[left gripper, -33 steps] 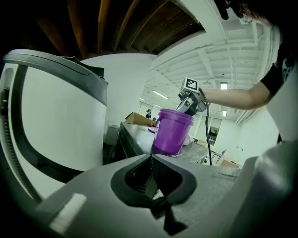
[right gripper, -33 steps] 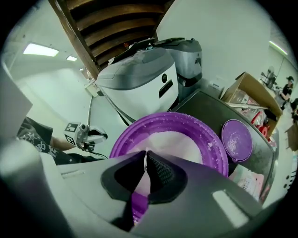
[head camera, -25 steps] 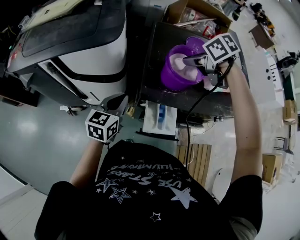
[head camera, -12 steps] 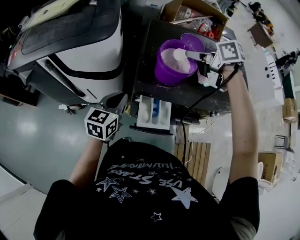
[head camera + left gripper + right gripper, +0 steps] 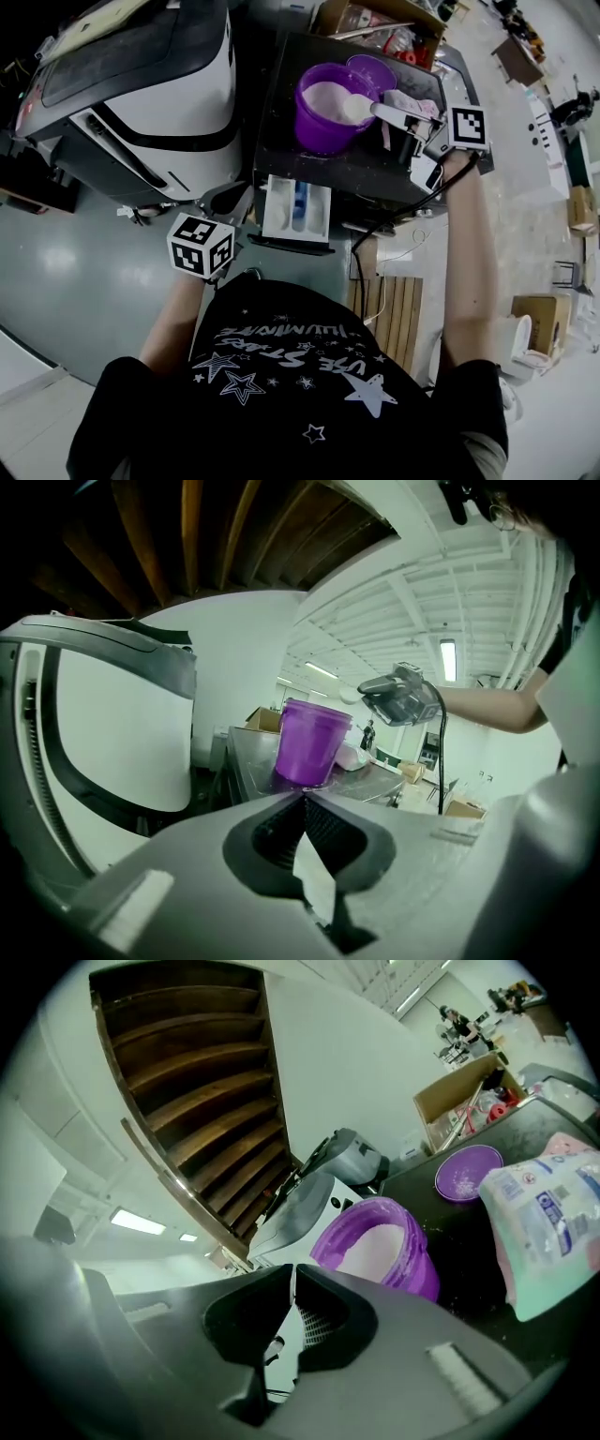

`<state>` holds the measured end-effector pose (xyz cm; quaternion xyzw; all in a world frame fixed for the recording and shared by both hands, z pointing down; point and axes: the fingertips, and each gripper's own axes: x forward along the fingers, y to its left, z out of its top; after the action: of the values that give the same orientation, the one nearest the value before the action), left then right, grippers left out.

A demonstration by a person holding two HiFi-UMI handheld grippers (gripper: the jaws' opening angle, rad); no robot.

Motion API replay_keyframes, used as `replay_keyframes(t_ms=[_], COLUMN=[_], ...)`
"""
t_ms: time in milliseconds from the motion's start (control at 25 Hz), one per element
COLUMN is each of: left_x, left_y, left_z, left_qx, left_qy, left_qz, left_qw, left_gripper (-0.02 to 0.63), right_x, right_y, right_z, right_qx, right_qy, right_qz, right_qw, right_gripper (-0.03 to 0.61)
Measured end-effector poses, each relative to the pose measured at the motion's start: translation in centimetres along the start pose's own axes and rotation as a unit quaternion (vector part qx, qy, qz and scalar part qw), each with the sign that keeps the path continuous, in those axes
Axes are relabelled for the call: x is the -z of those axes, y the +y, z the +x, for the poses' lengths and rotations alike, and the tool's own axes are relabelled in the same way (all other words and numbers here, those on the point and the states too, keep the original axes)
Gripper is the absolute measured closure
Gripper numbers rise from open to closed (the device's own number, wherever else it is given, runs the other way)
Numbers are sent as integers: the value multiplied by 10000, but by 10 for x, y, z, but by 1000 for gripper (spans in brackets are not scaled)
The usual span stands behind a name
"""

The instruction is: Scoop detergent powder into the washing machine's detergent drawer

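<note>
The right gripper (image 5: 405, 120) has lifted the scoop (image 5: 357, 109) out of the purple bucket (image 5: 312, 136). Its jaws clamp the handle, and the bowl, heaped with white powder, sits above the bucket's right rim. The bucket holds more powder (image 5: 322, 97). The detergent drawer (image 5: 278, 214) stands pulled open below. The left gripper (image 5: 232, 202) has its jaws together, holding nothing.

Your left claw (image 5: 302, 797) is held low before your chest, jaws together with nothing between them. Your right arm (image 5: 469, 253) reaches forward at full stretch, the right claw (image 5: 292, 1267) clamped on the scoop (image 5: 359, 109) handle.
</note>
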<state>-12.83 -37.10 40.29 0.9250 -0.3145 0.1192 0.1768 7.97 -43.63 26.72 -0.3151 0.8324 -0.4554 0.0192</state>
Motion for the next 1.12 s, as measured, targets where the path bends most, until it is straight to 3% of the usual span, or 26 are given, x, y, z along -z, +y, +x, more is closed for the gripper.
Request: replay_keyframes(t_ms=[480, 720, 880, 1120], left_x=[28, 45, 53, 63], left_y=[-40, -51, -58, -64], left_z=[-16, -26, -32, -41], left_qx=[-68, -173, -219, -253], left_qy=[238, 442, 546, 670], left_qz=[11, 40, 99, 77], left_qw=[9997, 9989, 9982, 9974], left_gripper=[612, 612, 612, 612], right_x=[98, 138, 167, 194], right_y=[0, -19, -48, -60], right_z=[-22, -17, -17, -2], right_qx=[-456, -198, 606, 1026], right_qy=[-139, -176, 51, 239], right_qz=[454, 403, 291, -13], right_qw=[9978, 9988, 9977, 9944], right_gripper=[540, 540, 540, 540])
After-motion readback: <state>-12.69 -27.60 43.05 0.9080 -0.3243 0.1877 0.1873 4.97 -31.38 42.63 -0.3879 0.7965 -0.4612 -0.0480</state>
